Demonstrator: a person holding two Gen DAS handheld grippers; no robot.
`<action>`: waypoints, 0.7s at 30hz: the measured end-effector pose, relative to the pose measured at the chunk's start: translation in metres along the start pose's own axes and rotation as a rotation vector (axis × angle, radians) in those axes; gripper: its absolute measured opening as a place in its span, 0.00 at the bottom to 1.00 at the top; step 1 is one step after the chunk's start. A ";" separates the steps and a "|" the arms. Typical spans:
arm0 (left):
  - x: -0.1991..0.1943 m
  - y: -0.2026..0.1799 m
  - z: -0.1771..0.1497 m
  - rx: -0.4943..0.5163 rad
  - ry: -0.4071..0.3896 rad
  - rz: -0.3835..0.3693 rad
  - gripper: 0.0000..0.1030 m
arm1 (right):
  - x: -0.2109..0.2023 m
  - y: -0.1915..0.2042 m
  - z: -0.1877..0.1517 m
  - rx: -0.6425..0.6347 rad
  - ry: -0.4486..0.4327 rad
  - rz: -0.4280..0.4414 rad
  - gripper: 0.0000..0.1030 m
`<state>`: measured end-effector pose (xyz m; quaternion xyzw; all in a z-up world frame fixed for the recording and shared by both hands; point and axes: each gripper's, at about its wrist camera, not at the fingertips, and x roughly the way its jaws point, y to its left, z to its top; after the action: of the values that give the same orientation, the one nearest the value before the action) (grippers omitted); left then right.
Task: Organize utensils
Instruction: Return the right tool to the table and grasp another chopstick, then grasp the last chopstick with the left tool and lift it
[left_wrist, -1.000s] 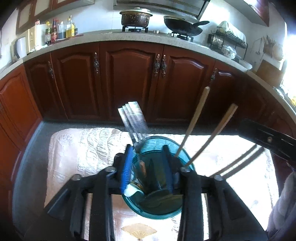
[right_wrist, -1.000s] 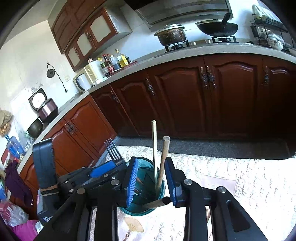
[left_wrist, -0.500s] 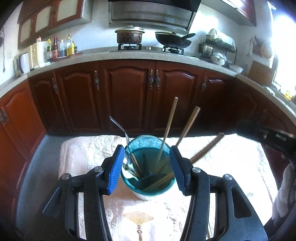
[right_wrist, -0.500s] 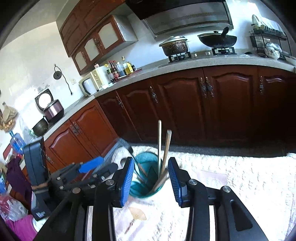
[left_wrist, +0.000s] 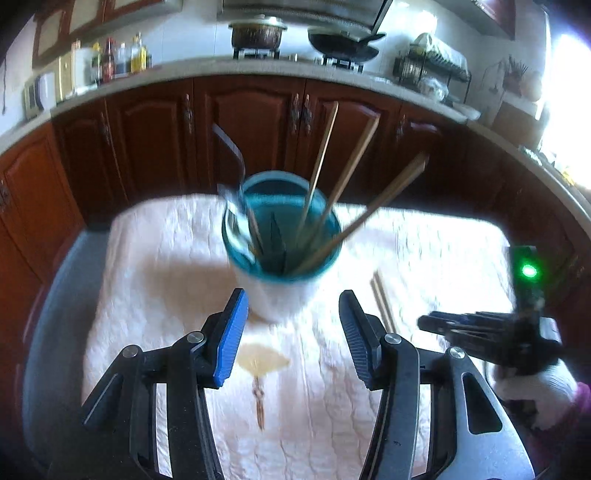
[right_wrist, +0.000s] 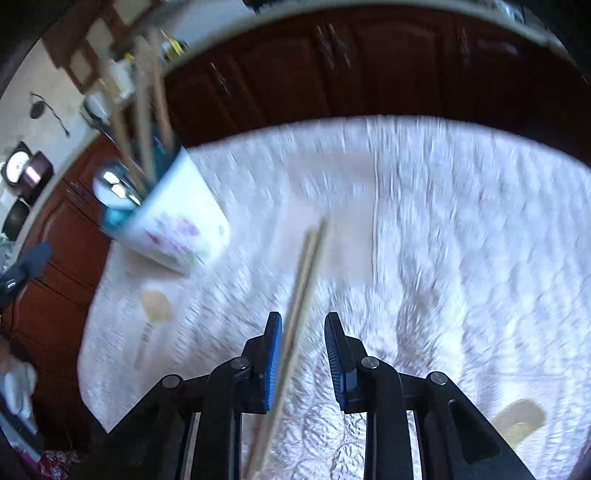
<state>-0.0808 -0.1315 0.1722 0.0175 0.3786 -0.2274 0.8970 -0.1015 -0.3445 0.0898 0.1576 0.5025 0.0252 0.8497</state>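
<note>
No readable writing. Left gripper (left_wrist: 291, 332) open, empty, white teal-lined utensil cup (left_wrist: 282, 258) just ahead; right gripper (right_wrist: 303, 354) just been closing, pale wooden chopsticks (right_wrist: 301, 295) between its pads, grip unclear.

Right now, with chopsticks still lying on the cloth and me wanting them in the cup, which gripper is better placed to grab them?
Right. The right gripper already straddles the chopsticks, its jaws just closing around them. The left gripper stands open and empty before the cup.

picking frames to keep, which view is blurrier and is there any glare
Right wrist view: heavy motion smear across the quilted cloth, cup and chopsticks; only the right gripper is crisp. Left wrist view: milder blur on the cup, blown-out window glare at the right edge, strong fisheye bending of the counter.
</note>
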 end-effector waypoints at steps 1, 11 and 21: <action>0.003 0.000 -0.004 0.001 0.013 -0.002 0.49 | 0.005 -0.001 0.001 0.005 0.002 0.005 0.22; 0.025 -0.009 -0.026 -0.009 0.090 -0.027 0.49 | 0.046 -0.005 0.018 0.049 0.036 0.012 0.08; 0.058 -0.044 -0.028 0.018 0.156 -0.092 0.49 | 0.000 -0.057 -0.025 0.177 0.021 0.028 0.05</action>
<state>-0.0830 -0.1881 0.1189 0.0259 0.4456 -0.2699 0.8532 -0.1296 -0.3927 0.0619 0.2387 0.5095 -0.0060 0.8266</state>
